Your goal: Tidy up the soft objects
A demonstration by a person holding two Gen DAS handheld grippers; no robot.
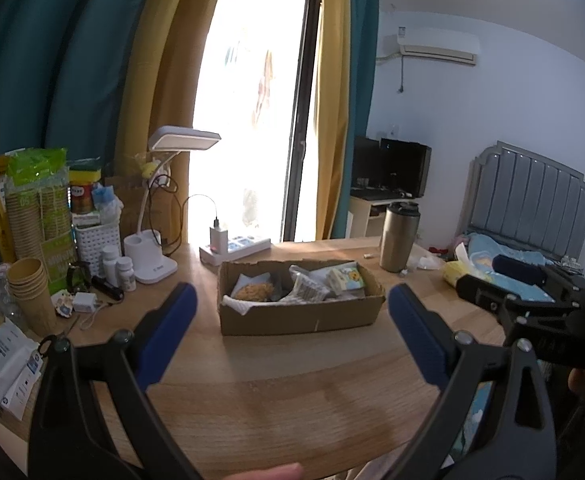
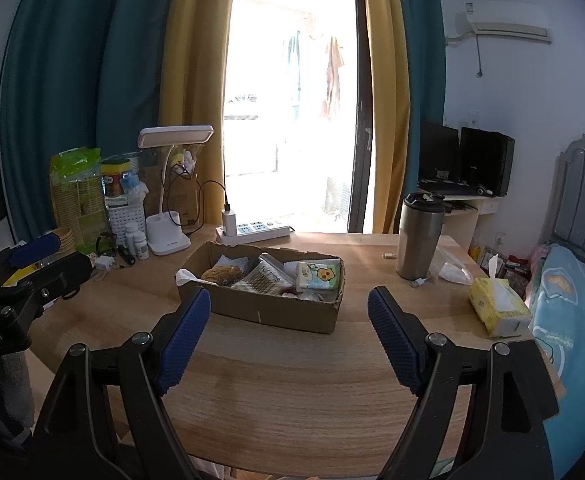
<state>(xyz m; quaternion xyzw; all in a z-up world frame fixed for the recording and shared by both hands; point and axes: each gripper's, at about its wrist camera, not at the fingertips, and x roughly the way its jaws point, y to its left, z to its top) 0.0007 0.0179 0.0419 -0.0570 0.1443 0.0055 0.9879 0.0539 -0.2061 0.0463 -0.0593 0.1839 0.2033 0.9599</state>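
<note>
A shallow cardboard box (image 1: pixel 300 318) stands mid-table; it also shows in the right wrist view (image 2: pixel 268 308). In it lie a brown fuzzy object (image 1: pixel 254 292) (image 2: pixel 222 274), a patterned packet (image 1: pixel 308 290) (image 2: pixel 266 278) and a tissue pack with a yellow duck (image 1: pixel 348 278) (image 2: pixel 318 276). My left gripper (image 1: pixel 292 300) is open and empty, held in front of the box. My right gripper (image 2: pixel 288 300) is open and empty, also in front of the box. A yellow tissue pack (image 2: pixel 498 310) lies at the table's right edge.
A steel tumbler (image 2: pixel 418 236) stands right of the box. A power strip (image 2: pixel 256 230) and desk lamp (image 2: pixel 170 236) are behind it. Paper cups (image 1: pixel 28 292), bottles (image 1: pixel 118 266) and wipes (image 1: pixel 2 364) crowd the left side. A bed (image 2: pixel 576 320) lies to the right.
</note>
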